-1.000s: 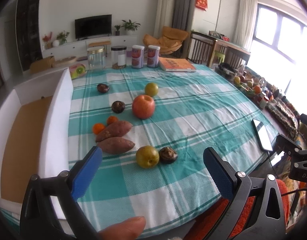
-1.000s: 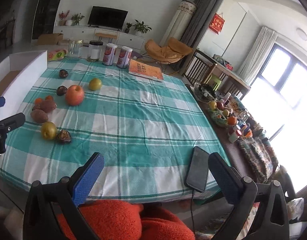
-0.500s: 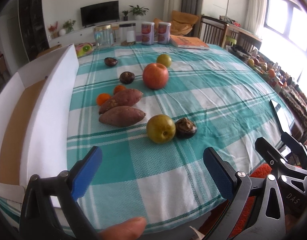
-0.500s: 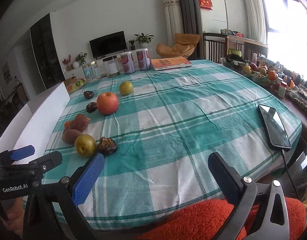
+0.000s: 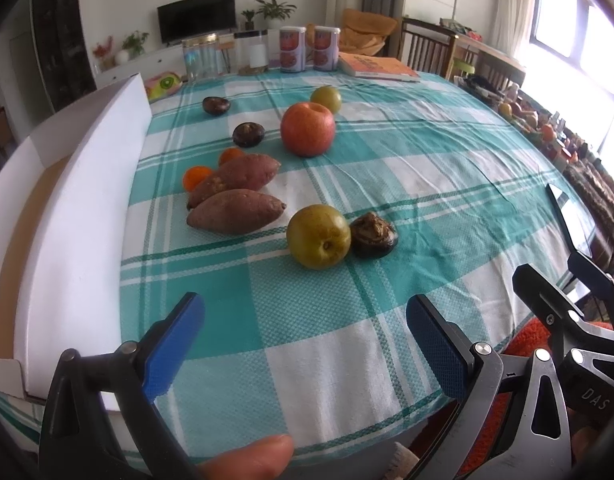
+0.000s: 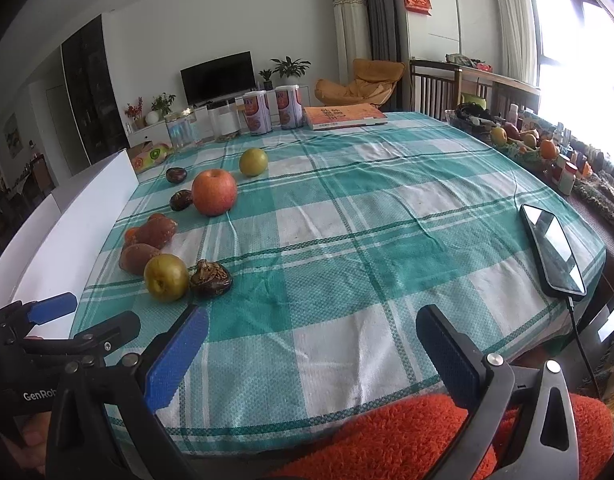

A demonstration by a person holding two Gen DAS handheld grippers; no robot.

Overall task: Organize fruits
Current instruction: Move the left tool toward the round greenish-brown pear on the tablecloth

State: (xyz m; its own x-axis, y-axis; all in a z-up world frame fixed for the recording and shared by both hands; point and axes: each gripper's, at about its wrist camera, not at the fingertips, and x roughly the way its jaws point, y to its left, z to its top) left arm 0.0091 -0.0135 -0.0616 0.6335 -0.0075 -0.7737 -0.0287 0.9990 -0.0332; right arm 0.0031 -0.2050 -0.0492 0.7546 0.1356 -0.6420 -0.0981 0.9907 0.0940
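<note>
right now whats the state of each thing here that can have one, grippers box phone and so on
left gripper: open, holding nothing
right gripper: open, holding nothing
white box: open on top, no fruit visible inside
phone: face up, cable plugged in
orange book: closed, lying flat
two cans: upright

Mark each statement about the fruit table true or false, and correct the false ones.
1. Both claws are open and hold nothing. True: the left claw and the right claw are both empty.
2. The red apple lies inside the white box. False: it sits on the checked tablecloth.
3. The nearest yellow-green fruit has a dark wrinkled fruit beside it. True.
4. The two sweet potatoes lie at the table's far end. False: they lie near the white box.
5. A phone lies near the table's right edge. True.
</note>
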